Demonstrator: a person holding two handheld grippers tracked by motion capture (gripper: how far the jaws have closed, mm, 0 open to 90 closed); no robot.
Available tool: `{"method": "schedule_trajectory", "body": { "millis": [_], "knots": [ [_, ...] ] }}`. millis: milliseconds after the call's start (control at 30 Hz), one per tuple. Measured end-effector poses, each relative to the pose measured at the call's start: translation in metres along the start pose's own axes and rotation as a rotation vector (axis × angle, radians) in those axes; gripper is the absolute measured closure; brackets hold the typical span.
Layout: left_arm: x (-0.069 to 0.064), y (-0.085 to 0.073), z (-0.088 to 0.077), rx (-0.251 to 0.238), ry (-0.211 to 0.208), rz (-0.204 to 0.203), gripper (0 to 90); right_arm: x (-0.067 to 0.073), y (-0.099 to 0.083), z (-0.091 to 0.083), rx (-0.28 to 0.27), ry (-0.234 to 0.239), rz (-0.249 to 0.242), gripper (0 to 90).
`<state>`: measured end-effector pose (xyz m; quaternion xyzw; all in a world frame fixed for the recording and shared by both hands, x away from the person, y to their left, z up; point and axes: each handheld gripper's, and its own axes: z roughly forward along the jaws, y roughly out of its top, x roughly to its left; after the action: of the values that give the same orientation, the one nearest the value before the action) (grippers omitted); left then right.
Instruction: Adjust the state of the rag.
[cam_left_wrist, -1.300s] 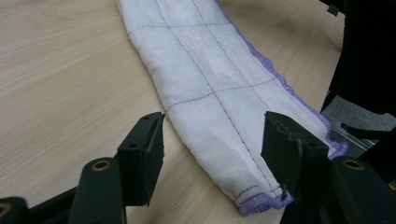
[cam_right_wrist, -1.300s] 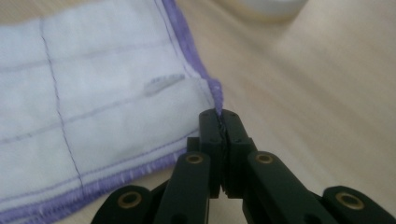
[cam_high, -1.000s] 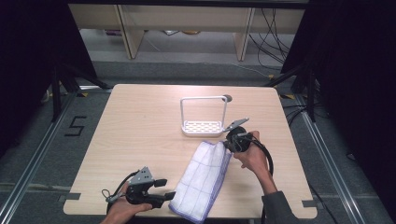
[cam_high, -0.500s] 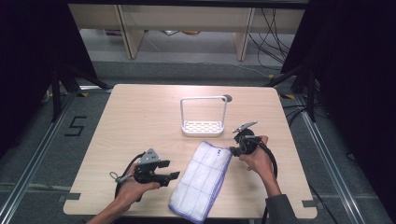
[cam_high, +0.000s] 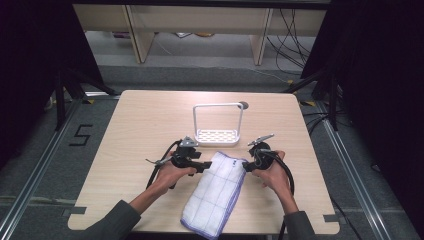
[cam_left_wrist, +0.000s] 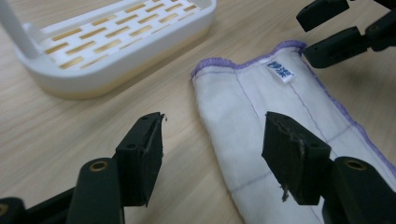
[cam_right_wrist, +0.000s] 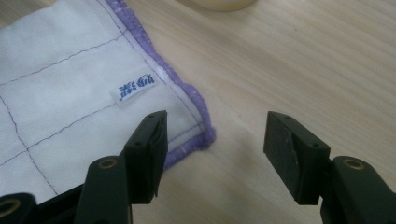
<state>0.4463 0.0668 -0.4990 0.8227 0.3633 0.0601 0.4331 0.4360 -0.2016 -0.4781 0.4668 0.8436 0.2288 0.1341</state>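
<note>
The folded cloth (cam_high: 216, 192), white with a purple hem, lies flat on the tabletop (cam_high: 140, 125), running from its far end between the two claws down toward the near edge; a small label (cam_right_wrist: 135, 87) sits by its far right corner. The right claw (cam_high: 248, 166) hovers at that corner with its jaws released, having just been opening; in the right gripper view one jaw stands over the hem and the other over bare wood, with the corner between them but nothing pressed. The left claw (cam_high: 204, 167) is at the cloth's far left corner, also released and empty; in the left gripper view its jaws straddle the cloth's left edge, one over wood, one over fabric, and the right claw shows farther off beyond the label. Just behind the cloth's far end, apart from it, stands a white rack (cam_high: 217, 135) with a slotted base and a hoop handle.

The step in hand looks like taking both far corners of the cloth, perhaps to fold or spread it. The next move calls for lowering each claw until its jaws bracket the hem, then clenching on the layers together; a shallow bite could catch only the top layer.
</note>
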Motion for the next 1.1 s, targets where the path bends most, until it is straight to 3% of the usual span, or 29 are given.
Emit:
{"method": "schedule_trajectory", "body": {
  "millis": [33,67,200,333,400,467,533,600,667,800,833,867,1000,1033,1100],
  "knots": [
    [0.001,0.002,0.004,0.022,0.006,0.01,37.1,0.0,0.001,0.0,-0.006,-0.004,-0.015,40.6],
    [0.002,0.004,0.01,0.013,0.012,-0.009,36.8,0.002,0.001,0.0,0.003,-0.012,0.0,39.9],
    [0.005,0.011,0.021,0.004,0.025,-0.017,38.8,0.001,0.001,0.003,0.011,-0.008,0.025,39.0],
    [0.004,0.016,0.03,0.022,0.044,0.034,43.1,0.002,0.002,0.008,0.024,-0.01,0.023,39.5],
    [0.005,0.018,0.034,0.032,0.043,0.041,44.1,0.002,0.002,0.012,0.015,-0.008,0.01,40.0],
    [0.005,0.019,0.041,0.035,0.069,0.04,44.9,0.002,0.001,0.012,0.016,-0.003,0.022,40.0],
    [0.006,0.019,0.042,0.037,0.057,0.048,48.9,0.002,0.001,0.01,0.017,0.001,0.042,39.0],
    [0.003,0.018,0.047,0.04,0.073,0.101,52.3,0.001,0.001,0.007,0.001,0.005,0.057,38.6],
    [0.002,0.019,0.048,0.044,0.069,0.104,54.4,0.001,0.002,0.005,-0.006,0.005,0.058,38.3],
    [-0.004,0.02,0.049,0.045,0.05,0.131,70.2,0.0,0.002,0.004,-0.013,-0.001,0.054,36.9],
    [-0.005,0.02,0.049,0.047,0.049,0.147,73.3,0.002,0.001,0.005,0.009,0.008,0.074,36.3],
    [-0.007,0.021,0.048,0.053,0.054,0.18,78.2,0.003,0.0,0.009,0.015,0.014,0.057,36.1],
    [-0.006,0.02,0.047,0.054,0.047,0.184,83.1,0.003,-0.002,0.014,0.017,0.024,0.055,37.2],
    [-0.005,0.02,0.047,0.054,0.045,0.186,83.1,0.004,-0.002,0.013,0.023,0.027,0.072,39.8],
    [-0.005,0.02,0.047,0.048,0.042,0.178,83.8,0.005,-0.003,0.013,-0.015,0.061,0.023,58.9]
  ]
}}
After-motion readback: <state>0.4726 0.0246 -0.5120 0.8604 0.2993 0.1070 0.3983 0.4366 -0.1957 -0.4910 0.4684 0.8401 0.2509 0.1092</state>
